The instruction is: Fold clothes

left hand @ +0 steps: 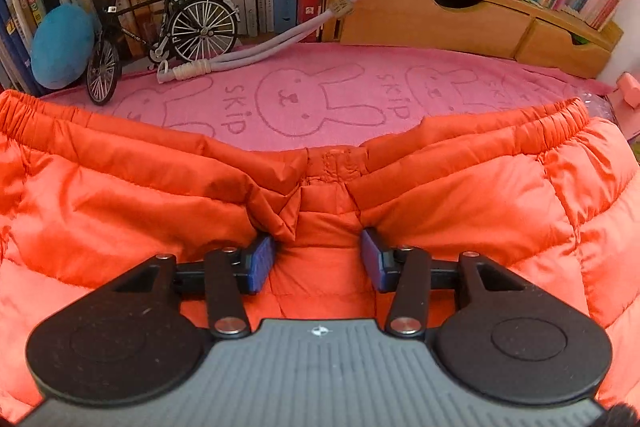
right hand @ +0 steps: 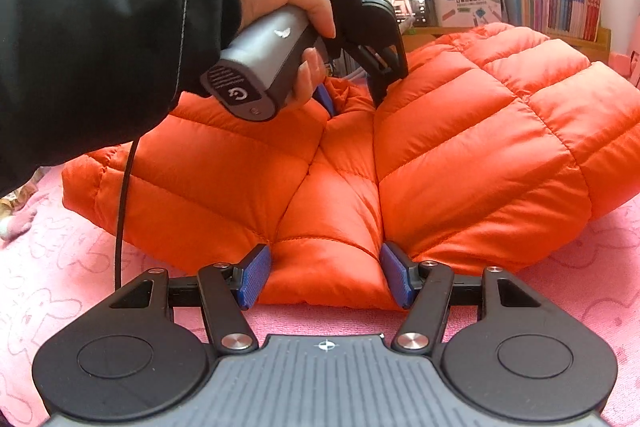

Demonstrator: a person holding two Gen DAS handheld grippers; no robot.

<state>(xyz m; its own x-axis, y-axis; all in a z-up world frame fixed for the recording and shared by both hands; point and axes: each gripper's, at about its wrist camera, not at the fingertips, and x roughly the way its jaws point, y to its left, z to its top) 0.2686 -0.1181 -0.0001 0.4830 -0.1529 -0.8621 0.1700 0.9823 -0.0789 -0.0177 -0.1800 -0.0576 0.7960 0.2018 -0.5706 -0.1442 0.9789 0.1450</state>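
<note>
Orange padded trousers [right hand: 440, 147] lie on the pink towel [right hand: 60, 287], long axis running from the near hem to the waistband [left hand: 520, 123] by the bookshelf. Left: the person's left hand [right hand: 280, 7] sets the left gripper [left hand: 318, 259] at the waistband middle, fabric bunched between its pads; pressing or not, can't tell. Right: the right gripper [right hand: 324, 279] at the near crotch end is clamped on a padded ridge. Both sit on the centre line, so the fold likely goes along it.
</note>
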